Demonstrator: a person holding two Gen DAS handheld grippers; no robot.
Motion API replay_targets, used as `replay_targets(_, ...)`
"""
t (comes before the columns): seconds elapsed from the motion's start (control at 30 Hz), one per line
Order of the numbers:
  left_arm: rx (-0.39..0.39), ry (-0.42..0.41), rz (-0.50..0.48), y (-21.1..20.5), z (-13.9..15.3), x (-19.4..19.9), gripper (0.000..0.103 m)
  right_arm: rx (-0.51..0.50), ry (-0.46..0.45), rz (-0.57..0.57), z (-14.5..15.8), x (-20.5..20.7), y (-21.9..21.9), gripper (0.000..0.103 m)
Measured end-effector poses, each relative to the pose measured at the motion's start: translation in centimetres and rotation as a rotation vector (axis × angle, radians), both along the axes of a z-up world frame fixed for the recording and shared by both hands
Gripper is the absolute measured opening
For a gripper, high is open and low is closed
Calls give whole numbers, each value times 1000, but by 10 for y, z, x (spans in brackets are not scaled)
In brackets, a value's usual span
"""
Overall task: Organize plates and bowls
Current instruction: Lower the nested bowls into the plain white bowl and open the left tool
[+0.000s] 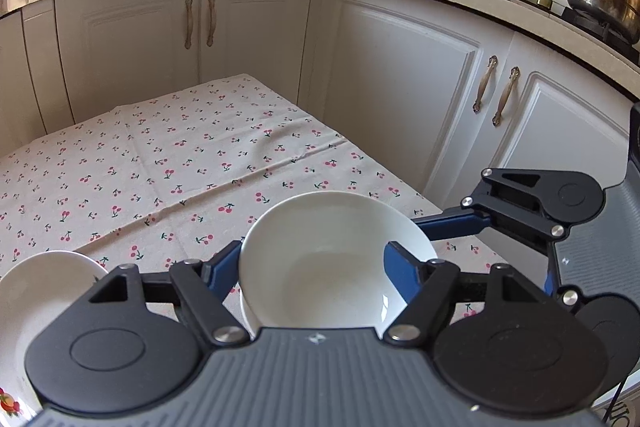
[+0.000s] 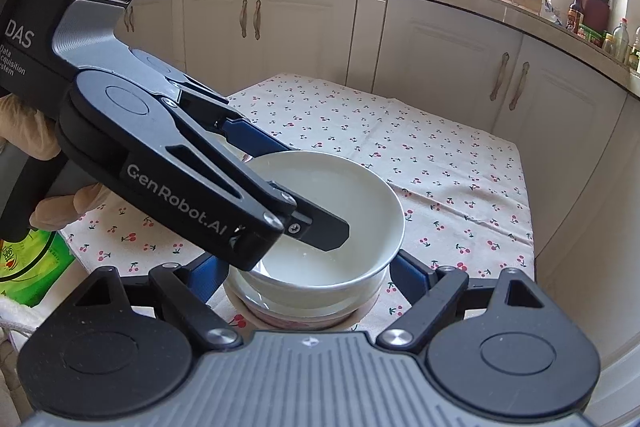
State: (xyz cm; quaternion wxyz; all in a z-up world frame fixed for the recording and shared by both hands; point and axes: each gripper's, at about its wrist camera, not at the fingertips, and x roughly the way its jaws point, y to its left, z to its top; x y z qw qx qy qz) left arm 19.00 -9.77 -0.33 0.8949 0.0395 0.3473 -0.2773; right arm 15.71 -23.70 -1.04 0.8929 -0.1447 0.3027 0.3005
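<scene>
Right wrist view gives us the stack: the white bowl (image 2: 320, 219) sits nested on more bowls, over a floral plate (image 2: 296, 319) on the cherry tablecloth (image 2: 440, 163), dead centre. Only the left wrist view shows a second dish (image 1: 36, 291) out at 8 o'clock. The left gripper (image 2: 288, 187) comes in from 10 o'clock, one finger (image 2: 320, 229) inside the bowl, the other outside the rim; whether the pads press, I cannot tell. The right gripper (image 2: 308, 267) straddles the stack, jaws wide.
</scene>
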Motion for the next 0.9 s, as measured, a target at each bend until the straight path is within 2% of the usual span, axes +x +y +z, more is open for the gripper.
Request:
replay_targets(0.63,-97,16,43,7,-9,3,75,19,26,-14,-7,2,-2,91)
replay_targets(0.9,-105,22,40,9,-11,5,75,30,40,-18,-9,4,-3,91)
